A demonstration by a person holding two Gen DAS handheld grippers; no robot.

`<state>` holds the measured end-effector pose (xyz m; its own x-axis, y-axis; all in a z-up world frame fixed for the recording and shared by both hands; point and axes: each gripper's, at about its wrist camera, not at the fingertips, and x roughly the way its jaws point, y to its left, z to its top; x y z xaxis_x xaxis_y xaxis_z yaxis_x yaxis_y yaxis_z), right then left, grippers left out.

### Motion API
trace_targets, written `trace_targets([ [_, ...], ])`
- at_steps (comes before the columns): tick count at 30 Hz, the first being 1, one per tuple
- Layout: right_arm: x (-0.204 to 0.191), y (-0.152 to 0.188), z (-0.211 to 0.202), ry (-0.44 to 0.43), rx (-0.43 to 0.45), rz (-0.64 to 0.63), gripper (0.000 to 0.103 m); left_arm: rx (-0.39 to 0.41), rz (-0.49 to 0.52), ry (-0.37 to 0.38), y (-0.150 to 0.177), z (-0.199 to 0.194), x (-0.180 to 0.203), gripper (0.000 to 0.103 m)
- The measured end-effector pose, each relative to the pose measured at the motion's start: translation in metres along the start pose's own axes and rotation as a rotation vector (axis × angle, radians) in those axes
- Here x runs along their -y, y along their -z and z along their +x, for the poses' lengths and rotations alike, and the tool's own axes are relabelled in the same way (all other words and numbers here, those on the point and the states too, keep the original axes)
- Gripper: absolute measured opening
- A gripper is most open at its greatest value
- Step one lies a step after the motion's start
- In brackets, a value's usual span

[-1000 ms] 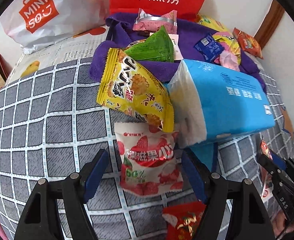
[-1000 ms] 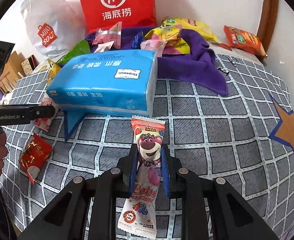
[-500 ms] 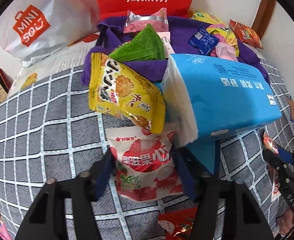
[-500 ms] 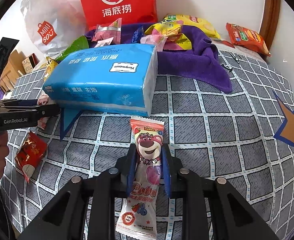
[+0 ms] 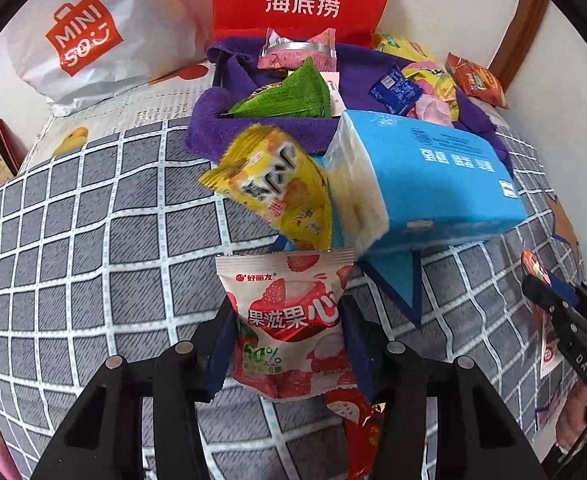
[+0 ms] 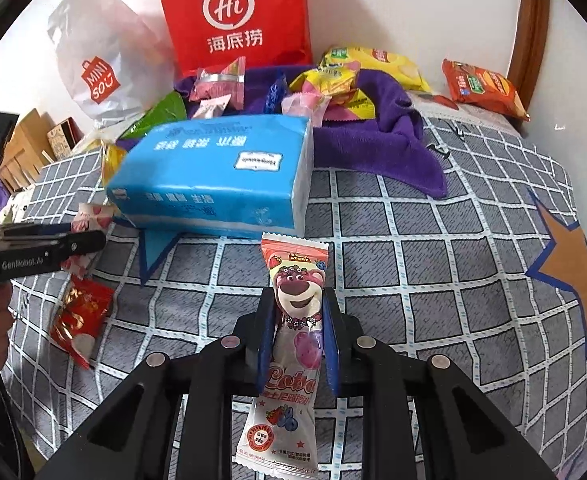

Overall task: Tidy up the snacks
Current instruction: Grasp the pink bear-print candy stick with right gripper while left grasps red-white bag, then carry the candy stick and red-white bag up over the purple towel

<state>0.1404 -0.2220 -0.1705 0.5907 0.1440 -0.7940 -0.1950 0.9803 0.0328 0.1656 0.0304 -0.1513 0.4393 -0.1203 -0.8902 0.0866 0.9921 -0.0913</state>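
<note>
1. Our left tongs are closing, their blue pads pressing both sides of the strawberry snack packet, which they hold above the checked cloth.
2. Just beyond that packet a yellow snack bag leans against the blue tissue pack.
3. A red candy wrapper lies beneath the left tongs on the cloth.
4. Our right tongs are clenched on the pink bear lollipop packet, upright between the pads, near the tissue pack's front edge.
5. Further back, more snacks rest on a purple towel before a red paper bag and a white shopping bag.
</note>
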Motion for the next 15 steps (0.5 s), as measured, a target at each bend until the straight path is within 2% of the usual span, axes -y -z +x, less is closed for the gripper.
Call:
trace_targets([
  [15,-0.012,-0.014,-0.036,-0.018,0.065,-0.020,0.022,0.058,-0.004,0.054,0.001,-0.047,0.011,0.048],
])
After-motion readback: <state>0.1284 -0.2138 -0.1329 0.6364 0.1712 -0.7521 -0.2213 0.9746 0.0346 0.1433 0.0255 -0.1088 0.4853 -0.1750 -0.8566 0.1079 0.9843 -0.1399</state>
